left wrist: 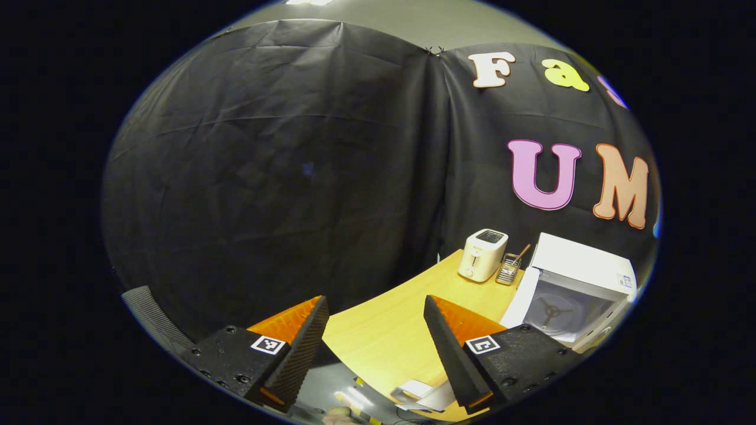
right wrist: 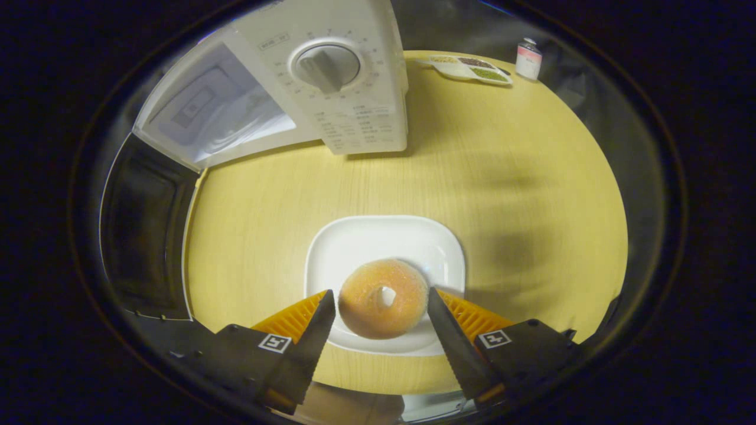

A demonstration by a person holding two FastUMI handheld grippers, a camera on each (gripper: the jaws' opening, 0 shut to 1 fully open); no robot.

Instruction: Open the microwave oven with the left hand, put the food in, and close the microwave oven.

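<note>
The right tongs (right wrist: 381, 313) are spread, their two fingers straddling a sugared doughnut (right wrist: 383, 298) without pinching it; whether either finger touches its side I cannot tell. The doughnut lies on a white square plate (right wrist: 354, 242), toward the plate's near edge, and the plate rests on the yellow wooden bench (right wrist: 502, 177). Beyond the plate stands the microwave oven (right wrist: 336, 77), its dial panel facing the camera and its door (right wrist: 144, 230) swung wide to the left, the dark window of the door near the bench edge. Far back on the bench are a divided dish of foods (right wrist: 469, 66) and a small bottle (right wrist: 528, 58).

The left tongs (left wrist: 375, 330) are also spread and hold nothing, raised well away from the oven. From there the open microwave oven (left wrist: 576, 295) shows at the right with its turntable (left wrist: 552, 310) bare, a toaster (left wrist: 483, 255) and a small rack (left wrist: 508, 270) just beside it.

So the opening looks done. The food is not yet gripped; lifting it, placing it inside and closing the door remain.
</note>
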